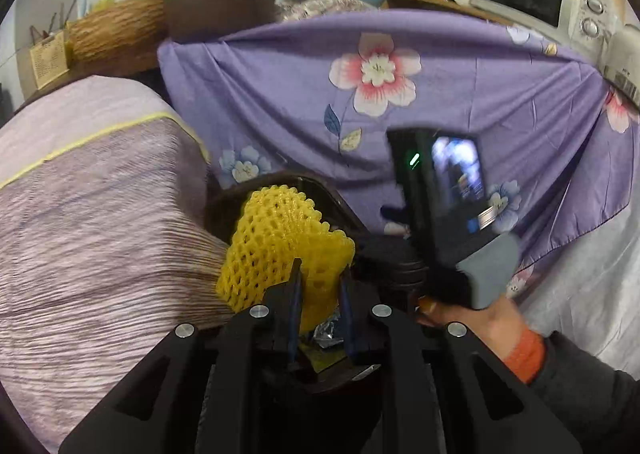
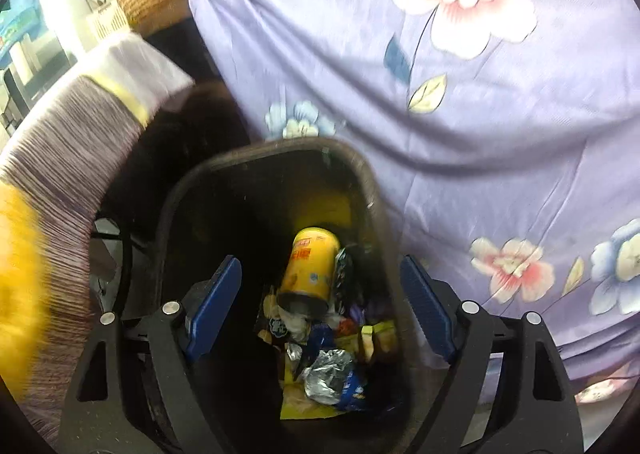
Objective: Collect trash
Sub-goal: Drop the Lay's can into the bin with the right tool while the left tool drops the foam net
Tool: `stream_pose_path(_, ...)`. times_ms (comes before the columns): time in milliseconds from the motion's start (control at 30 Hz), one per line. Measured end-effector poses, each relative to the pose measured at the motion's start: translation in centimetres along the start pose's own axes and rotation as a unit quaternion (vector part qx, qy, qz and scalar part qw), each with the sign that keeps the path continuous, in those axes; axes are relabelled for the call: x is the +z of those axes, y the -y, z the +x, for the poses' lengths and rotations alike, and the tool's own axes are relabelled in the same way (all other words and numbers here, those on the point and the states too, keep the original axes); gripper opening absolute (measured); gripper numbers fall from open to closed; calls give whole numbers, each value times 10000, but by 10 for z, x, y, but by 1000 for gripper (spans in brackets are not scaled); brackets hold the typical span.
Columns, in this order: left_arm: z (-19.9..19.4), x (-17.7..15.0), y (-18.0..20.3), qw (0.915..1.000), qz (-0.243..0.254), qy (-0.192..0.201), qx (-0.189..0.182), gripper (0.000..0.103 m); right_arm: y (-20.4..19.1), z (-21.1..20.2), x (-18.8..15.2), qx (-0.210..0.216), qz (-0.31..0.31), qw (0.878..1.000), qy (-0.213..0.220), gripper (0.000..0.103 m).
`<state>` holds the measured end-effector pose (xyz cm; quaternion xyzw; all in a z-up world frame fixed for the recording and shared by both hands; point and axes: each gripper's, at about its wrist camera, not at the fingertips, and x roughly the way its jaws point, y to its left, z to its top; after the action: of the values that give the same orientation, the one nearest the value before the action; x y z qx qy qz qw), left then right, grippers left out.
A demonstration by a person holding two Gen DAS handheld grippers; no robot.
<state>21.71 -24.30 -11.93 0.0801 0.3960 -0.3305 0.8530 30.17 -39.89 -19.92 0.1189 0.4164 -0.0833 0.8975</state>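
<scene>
My left gripper [image 1: 320, 274] is clenched on the yellow foam net [image 1: 280, 238] at lower centre, above the dark bin [image 2: 264, 158]. My right gripper [image 2: 320, 310] hangs released over the bin, which already holds a yellow can [image 2: 312, 266] and wrappers [image 2: 328, 374]. I judge only the net's drop remains.

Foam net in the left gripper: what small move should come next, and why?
Probably open the left gripper and let the yellow foam net drop. It is pinched above the dark bin, which already holds a yellow can and wrappers. The right gripper hangs open and empty over the bin.
</scene>
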Motion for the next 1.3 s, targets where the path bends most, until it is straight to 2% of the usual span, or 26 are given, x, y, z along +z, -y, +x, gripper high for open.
stream_pose_path(233, 30, -5, 13, 9998, 163, -122, 22, 17, 14, -21, 5, -364, -158, 9990, 225, 81)
stream_pose_path(433, 55, -6, 21, 9995, 247, -189, 78, 17, 27, -25, 9, -367, -13, 9988, 314, 81)
stream_pose_path(533, 64, -8, 27, 9990, 391, -158, 172, 17, 28, -28, 9, -497, -59, 9979, 404, 81)
stream_pose_path(633, 71, -10, 26, 9991, 323, -209, 152, 18, 31, -32, 11, -534, -40, 9975, 451, 81)
stream_pose_path(733, 74, -12, 27, 9990, 341, -196, 233, 38, 34, -36, 12, -566, -21, 9972, 493, 81)
stream_pose_path(800, 71, -13, 28, 9989, 362, -87, 296, 62, 35, -37, 13, -589, -32, 9970, 512, 81)
stream_pose_path(1000, 51, -7, 35, 9986, 421, 238, 203, 75, 35, -41, 13, -605, -32, 9965, 581, 81)
stream_pose_path(1133, 30, -3, 38, 9975, 471, 482, 232, 79, 35, -50, 14, -618, -44, 9957, 685, 81)
stream_pose_path(1300, -17, -2, 33, 9952, 331, 838, 380, 86, 35, -72, 17, -665, -47, 9940, 863, 81)
